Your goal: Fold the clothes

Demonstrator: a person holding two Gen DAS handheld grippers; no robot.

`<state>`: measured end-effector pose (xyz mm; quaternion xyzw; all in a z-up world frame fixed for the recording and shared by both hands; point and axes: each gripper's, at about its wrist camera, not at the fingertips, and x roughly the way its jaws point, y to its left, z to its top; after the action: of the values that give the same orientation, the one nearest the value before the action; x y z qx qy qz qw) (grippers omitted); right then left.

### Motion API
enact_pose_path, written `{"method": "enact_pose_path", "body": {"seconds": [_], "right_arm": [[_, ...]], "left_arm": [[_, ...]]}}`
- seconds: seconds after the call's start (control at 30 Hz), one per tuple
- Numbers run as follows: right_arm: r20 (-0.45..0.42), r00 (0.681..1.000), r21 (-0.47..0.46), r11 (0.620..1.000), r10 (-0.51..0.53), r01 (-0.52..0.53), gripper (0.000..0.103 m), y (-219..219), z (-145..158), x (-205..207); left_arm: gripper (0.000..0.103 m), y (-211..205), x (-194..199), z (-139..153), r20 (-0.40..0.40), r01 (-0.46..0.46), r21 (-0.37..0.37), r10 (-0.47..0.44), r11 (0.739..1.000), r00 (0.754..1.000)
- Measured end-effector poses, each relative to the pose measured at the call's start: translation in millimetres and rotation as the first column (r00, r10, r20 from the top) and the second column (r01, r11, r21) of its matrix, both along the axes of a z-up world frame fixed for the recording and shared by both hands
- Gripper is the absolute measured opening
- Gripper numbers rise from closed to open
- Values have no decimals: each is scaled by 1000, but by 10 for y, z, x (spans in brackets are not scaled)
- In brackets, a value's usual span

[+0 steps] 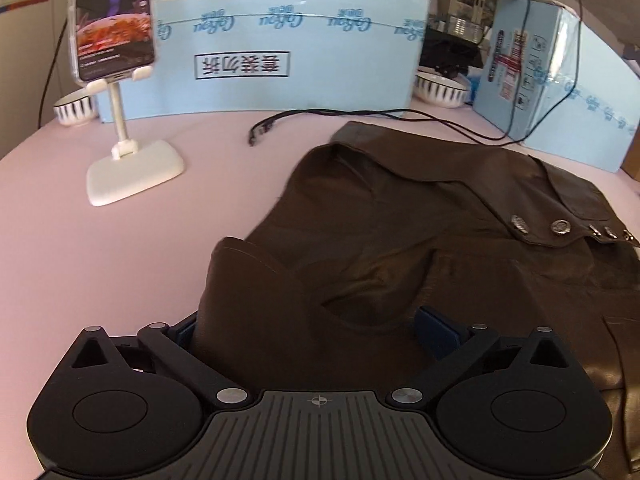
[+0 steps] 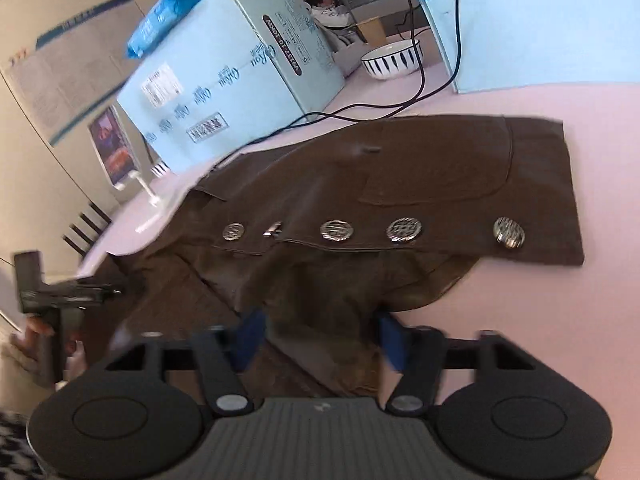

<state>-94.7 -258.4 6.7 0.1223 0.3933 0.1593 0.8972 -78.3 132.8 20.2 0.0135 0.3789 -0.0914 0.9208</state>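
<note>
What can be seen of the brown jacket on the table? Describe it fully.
The brown jacket looks like soft leather, with a row of silver patterned buttons along a stitched front edge and a curved patch pocket. It lies crumpled, partly folded, on the pink table. Its near folds sit between the jaws of the left gripper and the right gripper.

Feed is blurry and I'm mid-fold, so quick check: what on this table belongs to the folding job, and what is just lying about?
For the job:
- brown jacket, spread on the pink table
- left gripper, fingers wide
- right gripper

Just lying about:
- phone on white stand
- blue boxes
- striped bowls
- black cable
</note>
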Motion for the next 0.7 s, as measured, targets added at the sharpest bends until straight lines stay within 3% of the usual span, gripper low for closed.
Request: {"method": "enact_pose_path", "body": {"seconds": [0.03, 0.07, 0.1, 0.13, 0.2, 0.3, 0.37, 0.47, 0.53, 0.57, 0.63, 0.67, 0.7], "right_arm": [[-2, 1000, 16, 1000, -21, 21, 8, -24, 38, 35], [3, 999, 12, 999, -34, 34, 7, -24, 66, 25], [43, 997, -21, 998, -60, 61, 7, -40, 146, 18], [109, 990, -81, 992, -87, 96, 7, -58, 254, 4], [195, 972, -150, 975, -135, 165, 7, -135, 418, -7], [309, 928, -165, 949, -209, 269, 2, -335, 696, -15], [391, 875, -202, 901, -285, 383, 2, -470, 778, -53], [245, 909, -178, 906, -338, 385, 12, -755, 595, 51], [135, 935, -127, 930, -328, 345, 20, -874, 399, 50], [79, 945, -99, 940, -318, 325, 29, -933, 301, 49], [46, 961, 57, 961, -272, 270, 53, -973, 226, -6], [27, 971, 146, 962, -237, 230, 69, -967, 211, 5], [11, 980, 235, 953, -199, 191, 77, -962, 197, 16]], "left_arm": [[94, 6, -10, 12, 3, -21, 4, 21, 1000, 1000], [81, 15, -19, 26, 7, -42, 5, 42, 999, 999], [40, 55, -26, 59, 14, -69, -13, 69, 998, 998], [21, 99, -34, 92, 16, -93, -43, 94, 995, 995], [12, 255, -79, 146, -60, -110, -298, 97, 948, 993], [12, 49, -262, 169, -45, -85, -325, 74, 942, 996], [14, -38, -398, 102, -73, -118, -336, 99, 935, 992], [32, 9, -531, 5, -97, -160, -391, 133, 906, 986], [60, 160, -602, 126, -101, -224, -381, 200, 897, 975], [86, 232, -633, 190, -96, -253, -375, 233, 892, 968], [88, 313, -632, 364, 17, -257, -344, 280, 903, 960], [90, 338, -527, 489, 90, -201, -305, 238, 931, 967], [92, 335, -391, 545, 100, -152, -283, 186, 947, 977]]}}
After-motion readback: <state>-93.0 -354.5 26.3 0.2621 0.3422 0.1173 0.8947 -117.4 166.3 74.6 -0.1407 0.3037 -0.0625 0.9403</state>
